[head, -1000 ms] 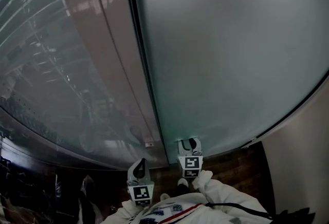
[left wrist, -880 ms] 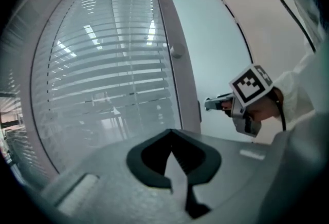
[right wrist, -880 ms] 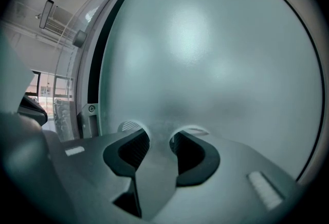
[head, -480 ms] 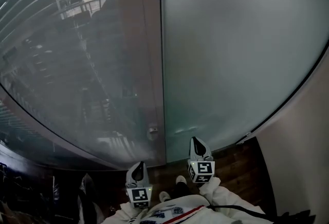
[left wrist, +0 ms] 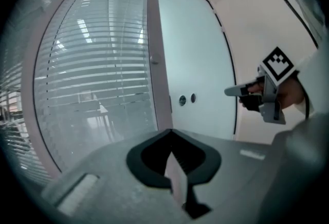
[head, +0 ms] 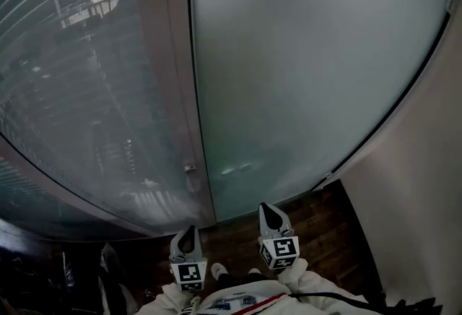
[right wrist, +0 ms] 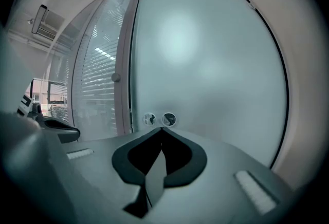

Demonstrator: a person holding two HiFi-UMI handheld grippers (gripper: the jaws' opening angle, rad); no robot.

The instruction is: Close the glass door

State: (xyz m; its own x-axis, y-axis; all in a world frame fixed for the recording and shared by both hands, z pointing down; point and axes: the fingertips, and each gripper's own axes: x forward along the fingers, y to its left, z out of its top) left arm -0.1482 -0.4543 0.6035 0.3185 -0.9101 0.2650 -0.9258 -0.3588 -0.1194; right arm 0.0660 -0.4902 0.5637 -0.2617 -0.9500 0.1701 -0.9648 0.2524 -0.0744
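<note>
The frosted glass door [head: 303, 68] stands upright ahead, its left edge against the pale door post [head: 170, 89]. Two round fittings [right wrist: 159, 119] sit low on the door near that edge. My right gripper [head: 268, 212] hangs a little before the door's lower part, shut, with nothing between its jaws and not touching the glass. My left gripper [head: 187, 234] is lower left of it, before the post, also shut and empty. In the left gripper view, the right gripper [left wrist: 231, 92] points at the door. The right gripper view shows its joined tips [right wrist: 162, 129] just under the fittings.
Left of the post runs a clear glass wall [head: 72, 89] with blinds behind it. A small knob [head: 190, 168] sits on the post. A white wall [head: 419, 162] bounds the door at right. Dark wooden floor [head: 325, 234] lies underfoot, with a shoe [head: 216, 270] showing.
The right gripper's jaws, open at the door's edge a second ago, are now shut and drawn back. Both grippers have shifted across the floor; the door's edge now lies along the post.
</note>
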